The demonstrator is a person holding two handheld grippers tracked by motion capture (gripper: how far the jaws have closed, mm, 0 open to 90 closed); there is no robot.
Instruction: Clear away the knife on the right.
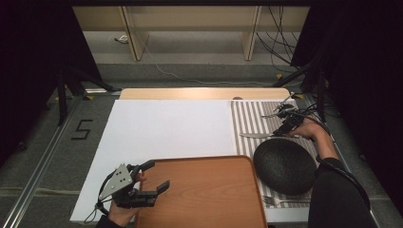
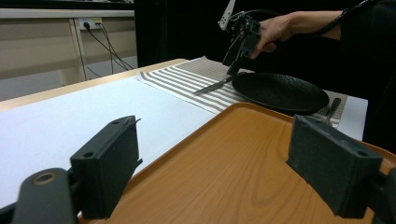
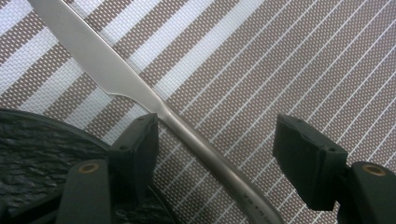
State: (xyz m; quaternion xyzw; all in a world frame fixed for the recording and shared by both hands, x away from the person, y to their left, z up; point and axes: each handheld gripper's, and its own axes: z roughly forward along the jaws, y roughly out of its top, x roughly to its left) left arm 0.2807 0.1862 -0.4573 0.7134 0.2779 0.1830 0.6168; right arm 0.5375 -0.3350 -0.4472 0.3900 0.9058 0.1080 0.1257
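Steel knife (image 3: 140, 95) lies on the striped mat (image 3: 280, 60) beside the black plate (image 3: 42, 144); up close, the right claw (image 3: 219, 149) straddles its handle, wide open, gripping nothing. From above, left claw (image 1: 159, 176) gapes over the tray (image 1: 209, 194).

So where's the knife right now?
The knife lies on the striped mat at the table's right, just behind the black plate, its handle between the right gripper's open jaws.
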